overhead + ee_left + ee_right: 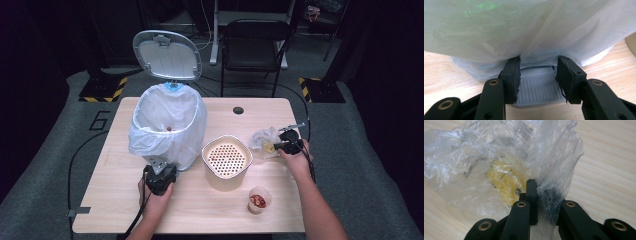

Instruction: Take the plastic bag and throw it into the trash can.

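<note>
Dark room all around, pale wooden table (pixel 125 210) in the middle, and you're working both hands at once. Your left gripper (pixel 161 175), at lower left of the high view, is clamped on the grey pedal (pixel 540 87) at the foot of the bin (pixel 167 125), its pads pressing on the pedal's two sides; the lid (pixel 167 55) stands up behind, so the bag-lined mouth is open. Over at right centre, your right gripper (pixel 286 145) has pinched shut on the crumpled clear wrapper (pixel 499 162), with something yellow bundled inside; the film is bunched between the jaws while the wrapper lies on the wood, well apart from the bin.

Looks like the pick-up step of clearing rubbish. Next, I'd say: lift the wrapper clear, carry it left over the perforated pot (pixel 226 160) without snagging, and let go only once it's above the bin's mouth. Keep that pedal down. Mind the small cup (pixel 259 200) at lower right.
</note>
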Action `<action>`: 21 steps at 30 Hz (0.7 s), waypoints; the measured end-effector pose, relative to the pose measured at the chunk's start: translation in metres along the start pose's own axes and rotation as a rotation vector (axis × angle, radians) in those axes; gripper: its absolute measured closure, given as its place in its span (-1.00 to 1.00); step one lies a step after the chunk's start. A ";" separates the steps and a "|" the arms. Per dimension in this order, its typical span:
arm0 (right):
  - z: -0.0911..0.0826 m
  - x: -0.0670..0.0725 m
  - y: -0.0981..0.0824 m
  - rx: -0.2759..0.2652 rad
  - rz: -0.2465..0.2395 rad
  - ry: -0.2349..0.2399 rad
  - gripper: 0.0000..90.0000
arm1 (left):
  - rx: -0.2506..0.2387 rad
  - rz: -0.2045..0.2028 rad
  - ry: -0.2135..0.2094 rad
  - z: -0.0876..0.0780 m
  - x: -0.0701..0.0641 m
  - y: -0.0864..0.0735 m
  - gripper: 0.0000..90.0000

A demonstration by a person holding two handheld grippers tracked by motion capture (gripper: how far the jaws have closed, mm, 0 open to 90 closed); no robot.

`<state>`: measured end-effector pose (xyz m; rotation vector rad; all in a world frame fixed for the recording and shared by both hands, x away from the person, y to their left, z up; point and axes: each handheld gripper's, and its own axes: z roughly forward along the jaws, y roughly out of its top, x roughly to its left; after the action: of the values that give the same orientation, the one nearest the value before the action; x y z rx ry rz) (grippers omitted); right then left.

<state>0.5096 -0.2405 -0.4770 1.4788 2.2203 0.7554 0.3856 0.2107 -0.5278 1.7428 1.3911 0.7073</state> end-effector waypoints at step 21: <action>-0.067 0.005 0.041 -0.072 -0.015 0.068 0.87 | 0.008 0.009 -0.001 -0.001 0.001 0.000 0.20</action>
<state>0.4991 -0.2384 -0.3995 1.4207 2.2261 0.8833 0.3854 0.2115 -0.5275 1.7564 1.3877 0.7070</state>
